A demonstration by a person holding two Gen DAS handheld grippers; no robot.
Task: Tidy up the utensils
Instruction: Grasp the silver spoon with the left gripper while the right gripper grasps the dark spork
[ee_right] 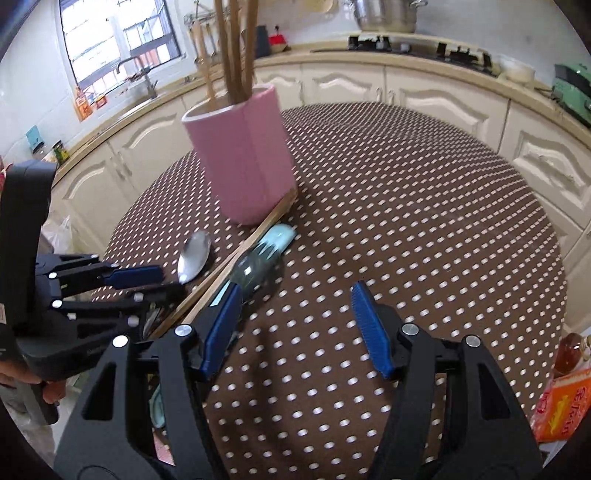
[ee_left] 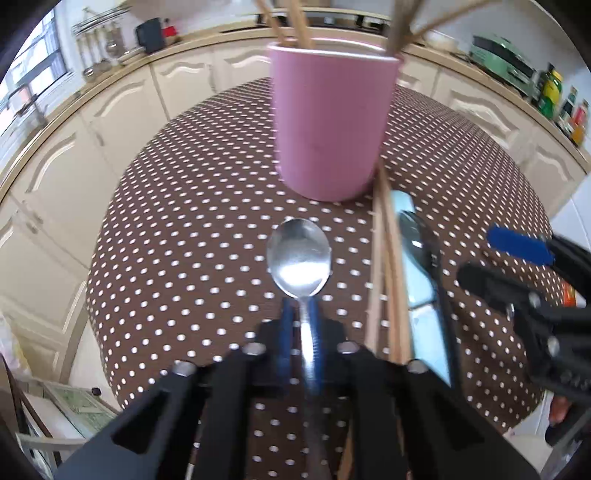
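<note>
A pink utensil cup [ee_left: 328, 125] stands on the dotted brown table [ee_left: 192, 206] with several wooden chopsticks [ee_left: 291, 26] in it. My left gripper [ee_left: 301, 314] is shut on the handle of a metal spoon [ee_left: 300, 256], bowl pointing at the cup; the spoon also shows in the right wrist view [ee_right: 194, 256]. Right of it lie loose chopsticks [ee_left: 386, 266], a pale blue utensil [ee_left: 415, 273] and a dark spoon [ee_left: 419, 232]. My right gripper [ee_right: 295, 317] is open and empty above the table, beside the dark spoon [ee_right: 255, 273] and near the pink cup [ee_right: 243, 155].
Cream kitchen cabinets [ee_right: 424, 96] curve round the table. A stove with a pot [ee_right: 384, 14] is at the back. An orange packet [ee_right: 561, 406] and a bottle [ee_right: 569, 350] sit at the table's right edge. My right gripper shows in the left view [ee_left: 524, 273].
</note>
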